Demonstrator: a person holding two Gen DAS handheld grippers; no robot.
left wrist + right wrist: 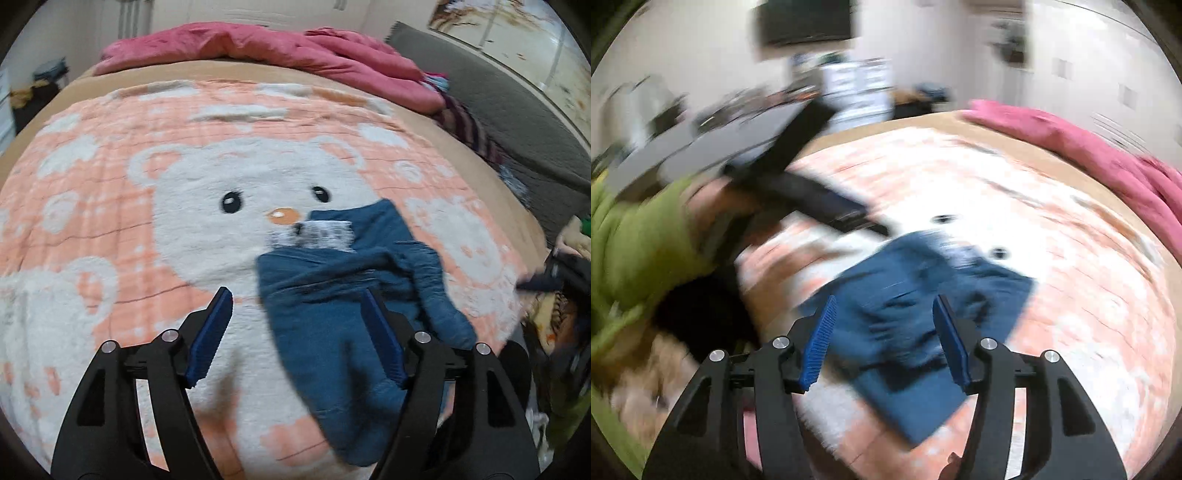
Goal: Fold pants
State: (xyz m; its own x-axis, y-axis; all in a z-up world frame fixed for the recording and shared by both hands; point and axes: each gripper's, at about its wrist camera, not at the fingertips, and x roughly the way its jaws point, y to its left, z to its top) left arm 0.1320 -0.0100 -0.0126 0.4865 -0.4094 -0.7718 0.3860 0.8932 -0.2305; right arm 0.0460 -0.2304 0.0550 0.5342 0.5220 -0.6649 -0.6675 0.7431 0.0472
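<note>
Blue pants (343,295) lie crumpled on the pink and white bear blanket (147,206), with a white lining patch showing at their far end. My left gripper (295,306) is open above the blanket, its right finger over the pants. In the blurred right wrist view the pants (916,314) lie ahead under my open right gripper (884,314). The left gripper (827,206) shows there as a dark blurred shape at the far left of the pants. The right gripper (546,280) shows at the right edge of the left wrist view.
A pink duvet (266,51) is bunched at the bed's far end and also shows in the right wrist view (1089,147). A striped cloth (465,129) and grey carpet (517,110) lie beside the bed on the right. My green sleeve (639,236) is on the left.
</note>
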